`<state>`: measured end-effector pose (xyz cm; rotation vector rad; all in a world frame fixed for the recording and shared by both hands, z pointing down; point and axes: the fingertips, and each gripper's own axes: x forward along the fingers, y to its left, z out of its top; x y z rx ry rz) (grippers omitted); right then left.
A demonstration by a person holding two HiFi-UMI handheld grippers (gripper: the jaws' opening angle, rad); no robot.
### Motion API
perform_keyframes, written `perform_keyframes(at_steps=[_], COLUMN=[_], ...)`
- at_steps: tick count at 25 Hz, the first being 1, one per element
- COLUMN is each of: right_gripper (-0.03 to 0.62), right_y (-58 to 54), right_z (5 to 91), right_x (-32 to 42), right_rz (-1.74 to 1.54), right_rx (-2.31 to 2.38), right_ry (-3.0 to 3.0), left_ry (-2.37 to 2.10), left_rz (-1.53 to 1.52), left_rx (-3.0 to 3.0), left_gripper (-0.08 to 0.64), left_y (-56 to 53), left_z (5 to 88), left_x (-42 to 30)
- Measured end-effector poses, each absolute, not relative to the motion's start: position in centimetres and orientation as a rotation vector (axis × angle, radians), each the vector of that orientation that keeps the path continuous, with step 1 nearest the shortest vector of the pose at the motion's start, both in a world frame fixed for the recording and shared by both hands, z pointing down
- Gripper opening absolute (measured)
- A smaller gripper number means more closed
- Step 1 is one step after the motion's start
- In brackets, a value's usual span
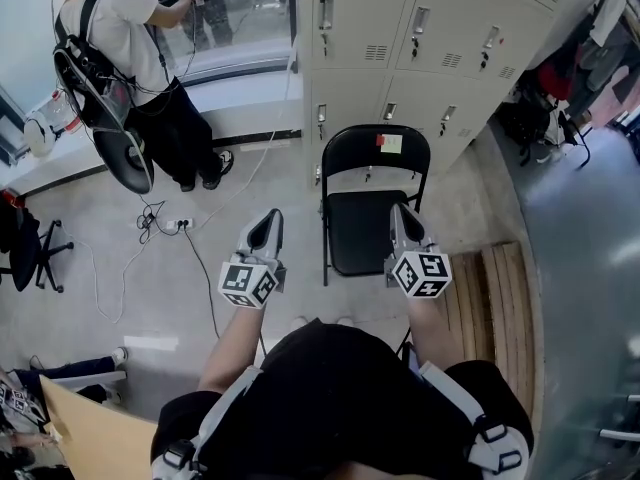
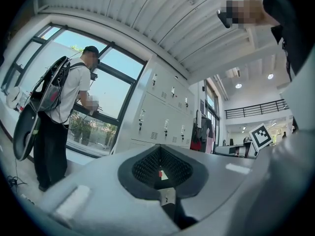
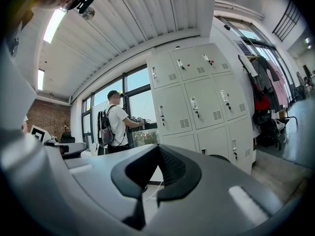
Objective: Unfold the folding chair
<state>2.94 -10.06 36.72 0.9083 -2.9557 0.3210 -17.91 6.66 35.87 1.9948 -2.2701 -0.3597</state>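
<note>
folding chair (image 1: 362,230) before lockers (image 1: 360,18), person (image 1: 120,28) left by window (image 1: 245,13)

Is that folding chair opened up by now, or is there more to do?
Done: the black folding chair stands open in front of the lockers, with its seat down flat. In hand: nothing. The left gripper and the right gripper are both shut and empty, pointing towards the chair. Left: apparently nothing, judging by how the chair stands.
</note>
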Motion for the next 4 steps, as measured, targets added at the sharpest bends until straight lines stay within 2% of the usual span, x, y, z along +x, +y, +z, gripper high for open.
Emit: perform_keyframes(at_steps=[4], right_gripper=[0.005], right_y=[-9.46], right_z=[36.63], right_x=[2.78], right_rz=[0.312], right_rx=[0.899], right_ry=[-2.965], left_ry=[-2.270], left_rz=[-0.349], left_rx=[2.003], left_gripper=[0.000], left_y=[7.14], left_z=[35.90], left_x=[-17.86])
